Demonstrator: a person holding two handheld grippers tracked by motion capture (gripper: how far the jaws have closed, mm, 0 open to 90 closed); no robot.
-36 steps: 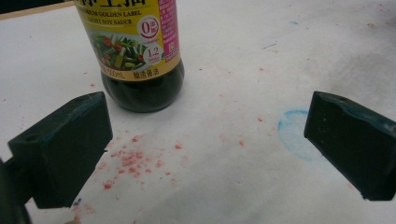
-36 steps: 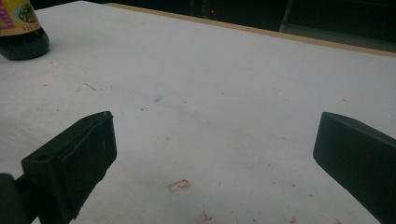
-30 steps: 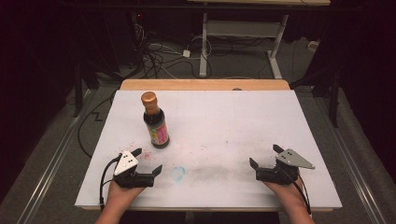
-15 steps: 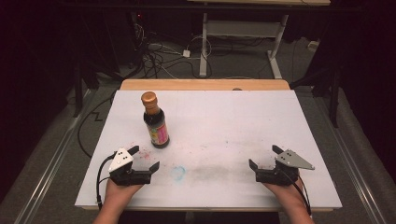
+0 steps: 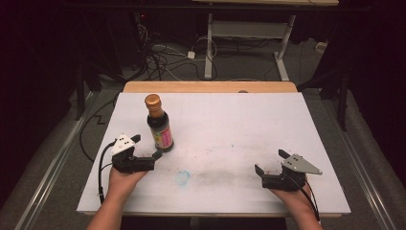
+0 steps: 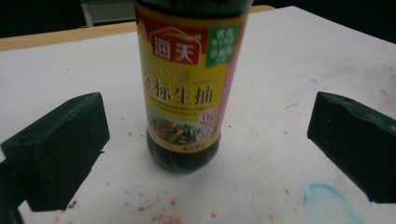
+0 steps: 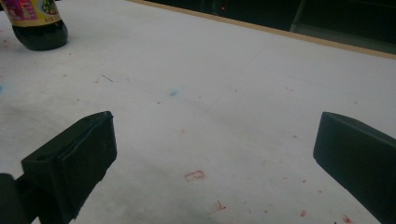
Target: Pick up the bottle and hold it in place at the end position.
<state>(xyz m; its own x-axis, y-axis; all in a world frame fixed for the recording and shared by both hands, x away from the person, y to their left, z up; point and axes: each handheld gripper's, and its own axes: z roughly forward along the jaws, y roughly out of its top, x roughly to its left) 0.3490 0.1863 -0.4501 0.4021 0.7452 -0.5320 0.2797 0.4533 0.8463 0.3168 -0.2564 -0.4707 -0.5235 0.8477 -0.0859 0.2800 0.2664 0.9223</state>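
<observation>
A dark sauce bottle [image 5: 158,124] with a brown cap and a yellow and red label stands upright on the white table [image 5: 230,124], left of centre. My left gripper [image 5: 146,146] is open just in front of it, its jaws aimed at the bottle's base. In the left gripper view the bottle [image 6: 185,88] stands close between the two black jaws, untouched. My right gripper [image 5: 270,162] rests open near the front right of the table, nothing between its jaws. The right gripper view has the bottle's base [image 7: 39,29] far off at top left.
A blue smudge [image 5: 182,178] and small red specks mark the table surface near the front. A wooden strip [image 5: 210,86] runs along the far edge. Beyond it, cables and a desk frame [image 5: 249,43] stand on the dark floor.
My left gripper has moved forward and to the right, closing in on the bottle's base. The right gripper has stayed in place.
</observation>
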